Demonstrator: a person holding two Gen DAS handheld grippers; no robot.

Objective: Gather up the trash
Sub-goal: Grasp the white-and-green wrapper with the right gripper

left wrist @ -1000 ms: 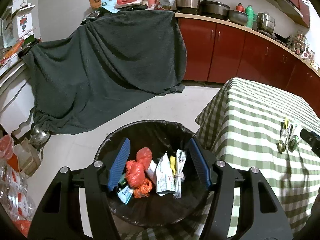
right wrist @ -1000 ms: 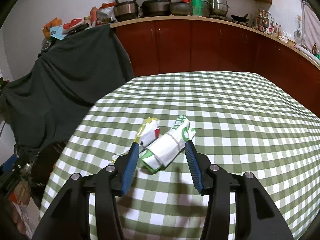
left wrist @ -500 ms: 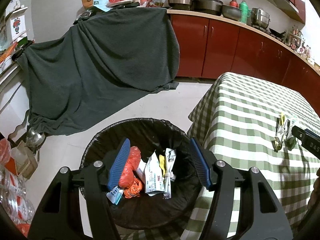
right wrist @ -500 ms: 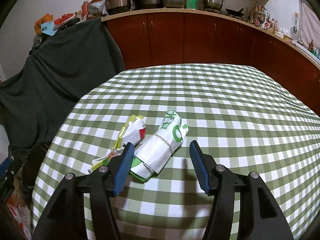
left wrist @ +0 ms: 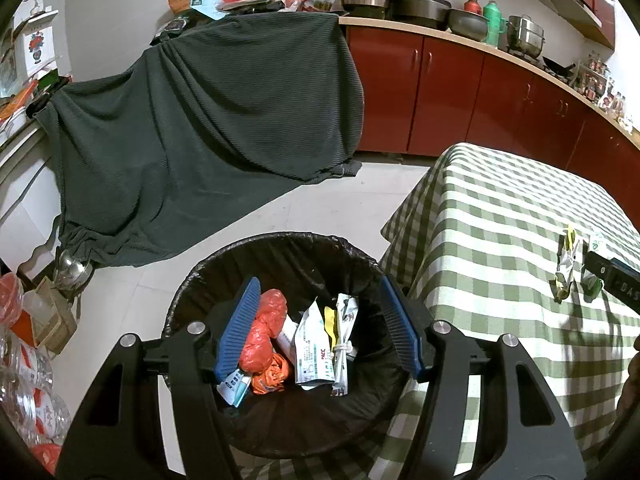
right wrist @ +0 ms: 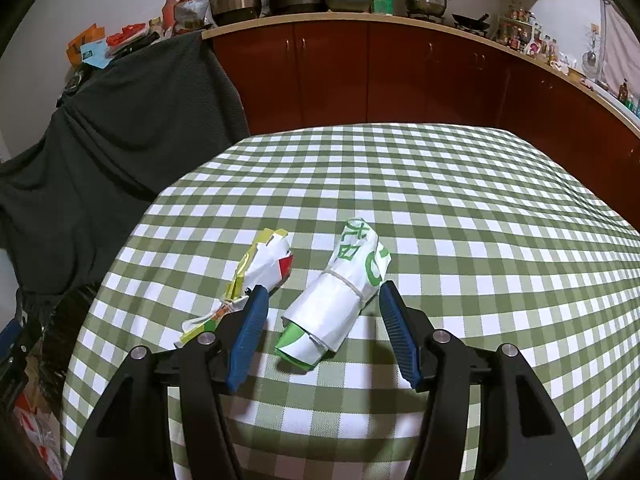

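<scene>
**Two Wrappers Left on the Table**

Over by the floor on the left, the bin (left wrist: 280, 320) sits with its black bag open. Trash is already inside: an orange bag (left wrist: 268, 320) and some white packets (left wrist: 316, 344). The left claw (left wrist: 318, 326) hangs above the bin. Its jaws stand partly apart and nothing is between them; the trash seen in the gap lies down in the bin.

Next to the bin is the table (right wrist: 460, 200) with its green checked cloth. Two wrappers lie on it, near the bin side. The left one is a crumpled wrapper (right wrist: 260, 272) with yellow and red on it. Just beside it, but not touching, lies a white roll (right wrist: 344, 292) with green print and a band around it.

The right claw (right wrist: 320, 328) is low over the table. Its jaws have just been opening and now stand partly apart. The roll's near end lies between them, but the pads do not press on it yet. The left pad (right wrist: 250, 332) sits in the gap between the two wrappers.

What could go wrong? The roll lies at a slant, so when the jaws close they may catch only a corner and it could slip out. The left pad is very close to the crumpled wrapper and may push it off the table edge. The cloth is soft, so a claw going too low could pinch it and pull it. On the way to the bin, a loose hold could drop the roll on the floor.
</scene>
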